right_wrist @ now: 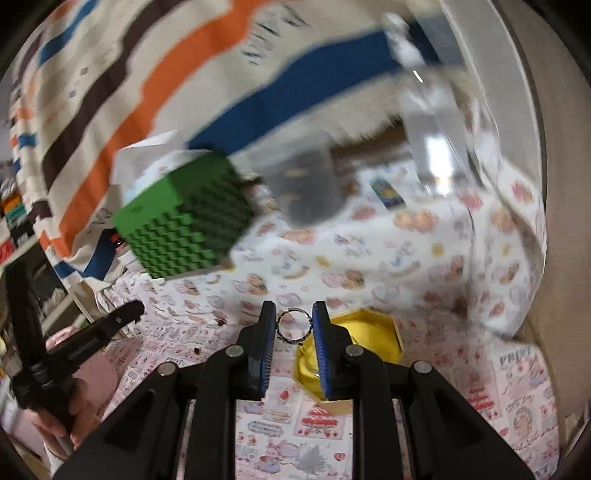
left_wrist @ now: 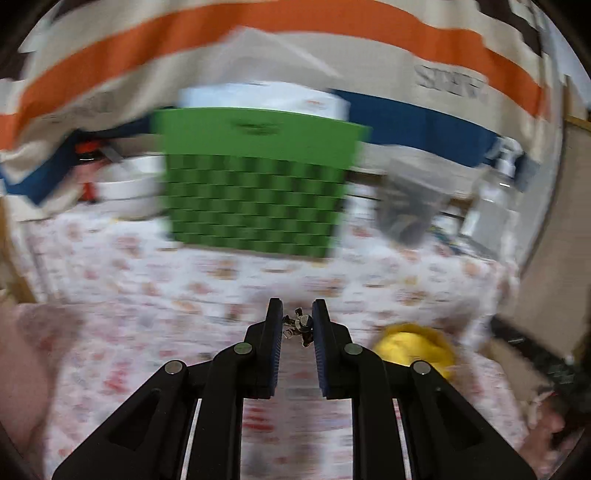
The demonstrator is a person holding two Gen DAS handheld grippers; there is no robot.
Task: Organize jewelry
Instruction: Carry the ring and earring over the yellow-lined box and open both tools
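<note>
1. The yellow hexagonal box [right_wrist: 384, 332] serves as the landmark: it sits open on the cartoon-print tablecloth [right_wrist: 406, 251], and its inside is lined in yellow. Whether anything lies in it cannot be told, as the right tool covers part of it.
2. The right gripper [right_wrist: 294, 326] is pinching a beaded ring [right_wrist: 293, 325] between its blue pads, just left of the box and above the cloth.
3. The left gripper [left_wrist: 297, 325] is pinching a small silver-toned jewelry piece [left_wrist: 301, 325] with dark dangling bits; what kind of piece it is stays unclear. In that view the yellow box [left_wrist: 417, 347] lies just right of the tool, blurred.
4. Behind the box, farther across the cloth, stands a green lattice-sided basket [left_wrist: 258, 184] with a solid green top panel; its contents are hidden.
5. Right of the basket, also behind the box, stands a smoky translucent container [right_wrist: 306, 188], too blurred to read its contents.
6. Farther right behind the box is a clear plastic bottle [right_wrist: 436, 147].
7. Left of the basket, well away from the box, sits a stack of white bowls [left_wrist: 125, 188].
8. A striped cloth [left_wrist: 258, 33] in orange, blue and brown hangs behind everything.
</note>
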